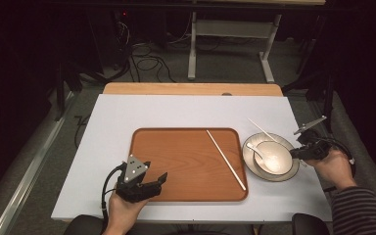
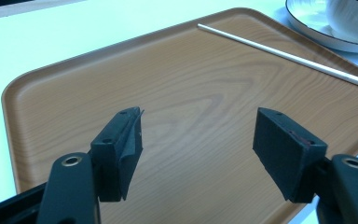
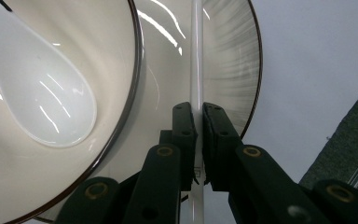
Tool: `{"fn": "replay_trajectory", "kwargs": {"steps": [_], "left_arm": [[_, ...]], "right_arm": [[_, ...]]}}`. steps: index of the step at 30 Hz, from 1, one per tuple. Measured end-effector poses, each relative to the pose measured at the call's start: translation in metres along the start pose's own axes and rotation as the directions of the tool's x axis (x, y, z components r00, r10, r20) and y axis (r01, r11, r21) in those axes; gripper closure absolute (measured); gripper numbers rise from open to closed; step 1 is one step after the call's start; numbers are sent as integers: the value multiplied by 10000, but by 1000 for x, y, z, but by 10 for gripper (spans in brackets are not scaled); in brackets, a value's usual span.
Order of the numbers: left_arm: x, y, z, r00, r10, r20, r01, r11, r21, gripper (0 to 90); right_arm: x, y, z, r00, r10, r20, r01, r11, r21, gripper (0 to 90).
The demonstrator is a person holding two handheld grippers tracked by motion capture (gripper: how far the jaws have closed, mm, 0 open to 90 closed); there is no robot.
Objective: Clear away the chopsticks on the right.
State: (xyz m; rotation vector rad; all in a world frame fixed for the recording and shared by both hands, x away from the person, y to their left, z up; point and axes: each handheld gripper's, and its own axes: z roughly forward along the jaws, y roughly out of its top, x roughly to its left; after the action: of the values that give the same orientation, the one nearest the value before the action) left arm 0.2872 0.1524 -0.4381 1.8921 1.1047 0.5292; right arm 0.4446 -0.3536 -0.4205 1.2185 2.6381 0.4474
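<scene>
A white chopstick (image 3: 196,56) lies across the rim of a grey-edged plate (image 3: 228,60), and my right gripper (image 3: 198,114) is shut on it, its pads pressing both sides of the stick. In the high view that chopstick (image 1: 262,129) runs up and left from the right gripper (image 1: 296,152). On the plate (image 1: 248,147) stands a white bowl (image 1: 279,159) with a white spoon (image 1: 257,151) in it. A second white chopstick (image 1: 225,159) lies slantwise on the brown wooden tray (image 1: 176,161). My left gripper (image 2: 198,140) hovers open over the tray's near left corner, nothing between its jaws.
The tray sits mid-table on a white sheet (image 1: 127,112), with the table's wooden far edge (image 1: 191,88) behind it. Past the table are cables and a white desk frame (image 1: 193,49) on the floor. The plate reaches close to the sheet's right edge.
</scene>
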Motion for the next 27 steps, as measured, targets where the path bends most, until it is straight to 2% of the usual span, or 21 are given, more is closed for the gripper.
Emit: {"fn": "replay_trajectory", "kwargs": {"steps": [4, 9, 15, 20, 23, 24, 26, 27], "left_arm": [[0, 1, 2, 9999, 38, 100, -38, 10000, 9, 333], [-4, 3, 7, 9991, 261, 335, -264, 9996, 87, 334], [-5, 8, 13, 9976, 353, 598, -357, 9994, 50, 334], [-7, 11, 20, 9941, 562, 933, -587, 9980, 239, 332], [-8, 13, 23, 9920, 645, 1084, -680, 9973, 283, 332], [-9, 13, 24, 9918, 642, 1105, -674, 9974, 252, 333], [-9, 14, 26, 9904, 705, 1188, -740, 9970, 246, 333], [-10, 15, 27, 9901, 718, 1206, -754, 9968, 252, 333]], "right_arm": [[0, -1, -8, 10000, 19, 79, -16, 9991, -424, 863], [4, 0, -21, 9996, 44, 263, -26, 9978, -658, 864], [12, 2, -45, 9984, 151, 536, -85, 9927, -1201, 864], [33, 3, -67, 9977, 149, 655, -54, 9897, -1429, 863], [44, 3, -74, 9982, 213, 561, -123, 9877, -1558, 863], [51, 3, -78, 9987, 244, 452, -166, 9861, -1651, 862], [55, 3, -80, 9988, 255, 408, -182, 9851, -1711, 863], [62, 4, -83, 9989, 170, 439, -87, 9831, -1827, 862]]}}
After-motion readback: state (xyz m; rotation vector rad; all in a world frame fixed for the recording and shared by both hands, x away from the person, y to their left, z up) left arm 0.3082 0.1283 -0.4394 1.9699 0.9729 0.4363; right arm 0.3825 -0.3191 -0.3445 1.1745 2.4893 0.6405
